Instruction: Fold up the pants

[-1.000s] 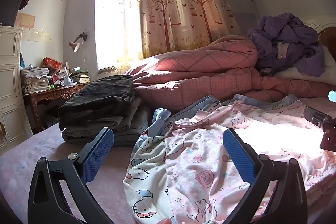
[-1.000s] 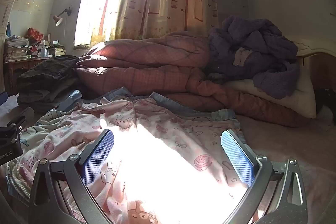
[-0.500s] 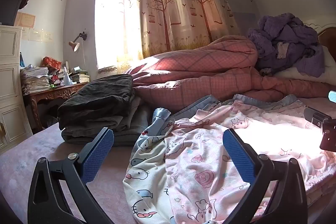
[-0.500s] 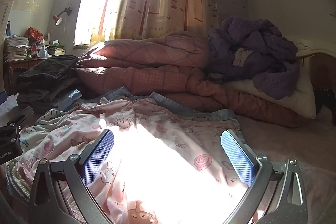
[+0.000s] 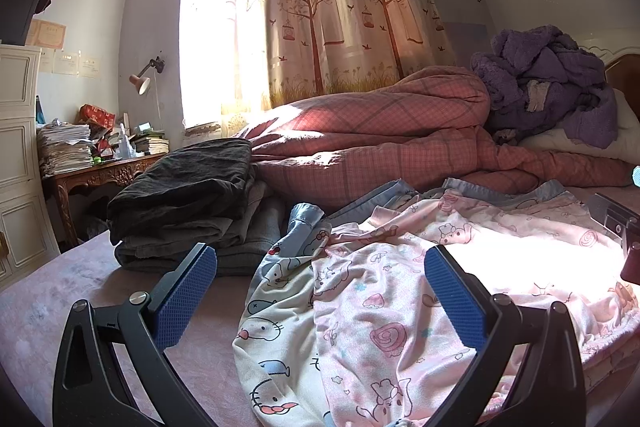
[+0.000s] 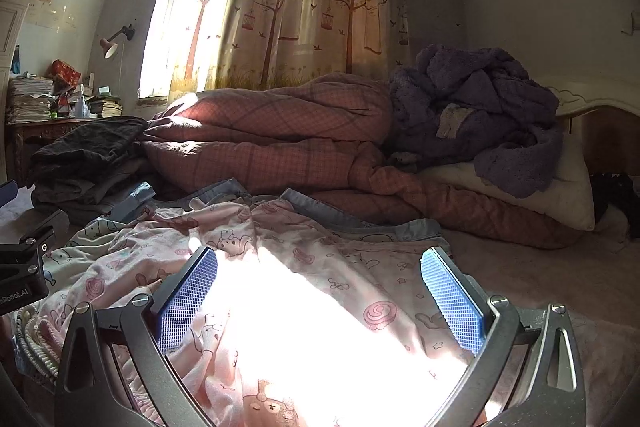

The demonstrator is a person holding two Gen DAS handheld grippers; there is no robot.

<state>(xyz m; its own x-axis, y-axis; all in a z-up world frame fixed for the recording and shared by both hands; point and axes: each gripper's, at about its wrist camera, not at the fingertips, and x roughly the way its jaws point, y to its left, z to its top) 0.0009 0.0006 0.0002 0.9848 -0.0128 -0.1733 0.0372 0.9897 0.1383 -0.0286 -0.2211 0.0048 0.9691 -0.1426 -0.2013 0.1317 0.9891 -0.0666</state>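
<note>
Pink cartoon-print pants (image 5: 384,311) lie crumpled on the bed, with a white cat-print layer at their left and blue trim along the far edge. My left gripper (image 5: 320,295) hovers open over their left part, nothing between its blue pads. In the right wrist view the same pants (image 6: 320,267) spread under a bright patch of sun. My right gripper (image 6: 318,299) is open just above them. The right gripper's body (image 5: 618,227) shows at the right edge of the left wrist view, and the left gripper's body (image 6: 24,267) at the left edge of the right wrist view.
A stack of dark folded clothes (image 5: 188,199) sits left of the pants. Behind them lie a rolled pink plaid quilt (image 5: 380,143) and a purple blanket (image 5: 548,83) on a pillow. A cluttered wooden desk (image 5: 92,175) and white cabinet stand at the left.
The right wrist view has tipped up and turned slightly, showing more of the window and curtain. The left gripper has barely moved. Both stay open.
</note>
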